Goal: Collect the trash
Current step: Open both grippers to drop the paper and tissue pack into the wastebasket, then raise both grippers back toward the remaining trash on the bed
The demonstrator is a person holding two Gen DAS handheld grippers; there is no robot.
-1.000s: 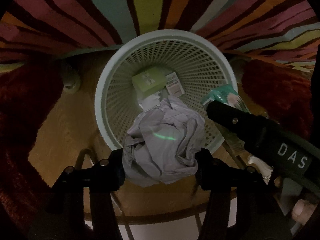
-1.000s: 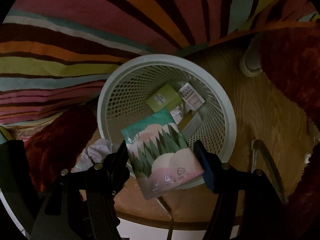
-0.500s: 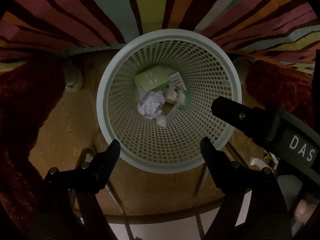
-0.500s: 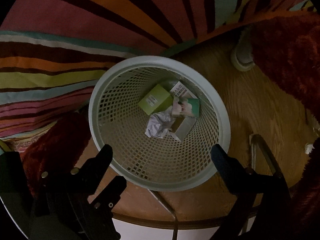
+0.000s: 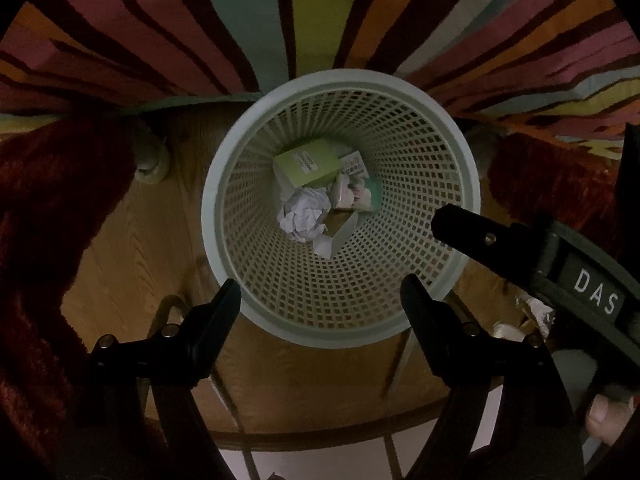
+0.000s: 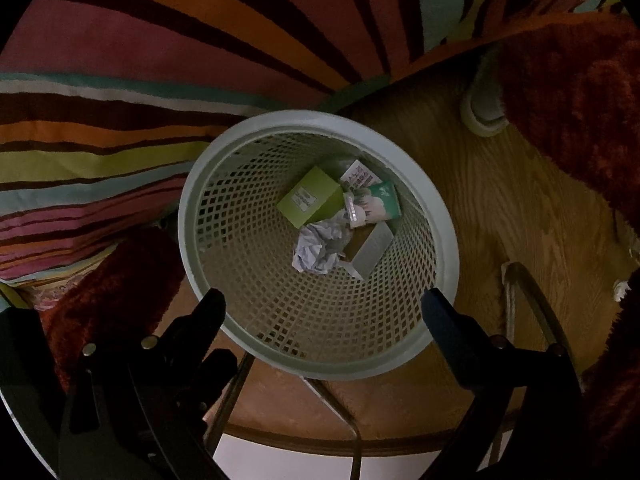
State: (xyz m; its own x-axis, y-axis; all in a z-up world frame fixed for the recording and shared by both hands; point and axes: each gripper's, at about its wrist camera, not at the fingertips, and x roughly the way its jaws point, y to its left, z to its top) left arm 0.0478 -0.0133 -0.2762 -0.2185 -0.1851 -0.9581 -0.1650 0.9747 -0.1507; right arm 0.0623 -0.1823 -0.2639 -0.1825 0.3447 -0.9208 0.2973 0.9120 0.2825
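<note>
A pale lattice waste basket (image 5: 224, 236) (image 6: 444, 280) stands on the wooden floor, seen from above in both views. At its bottom lie a crumpled grey paper (image 5: 304, 216) (image 6: 320, 248), a green box (image 5: 308, 162) (image 6: 310, 202), a green-and-pink packet (image 5: 358, 196) (image 6: 372, 204) and a small printed carton (image 5: 354, 164) (image 6: 360, 176). My left gripper (image 5: 320, 292) hangs open over the basket's near rim, nothing between its fingers. My right gripper (image 6: 324, 304) is open wide over the same rim, also holding nothing; one of its fingers (image 5: 460, 226) reaches in from the right in the left wrist view.
A striped, many-coloured rug (image 5: 312, 16) (image 6: 160, 60) lies beyond the basket. Dark red furry shapes (image 5: 52, 208) (image 6: 576, 112) flank it on both sides. A metal frame (image 6: 532, 300) crosses the floor near the basket, and a fingertip (image 5: 604, 416) shows at lower right.
Both grippers opened. The crumpled paper dropped from the left one and the green-and-pink packet from the right one; both now lie at the bottom of the basket.
</note>
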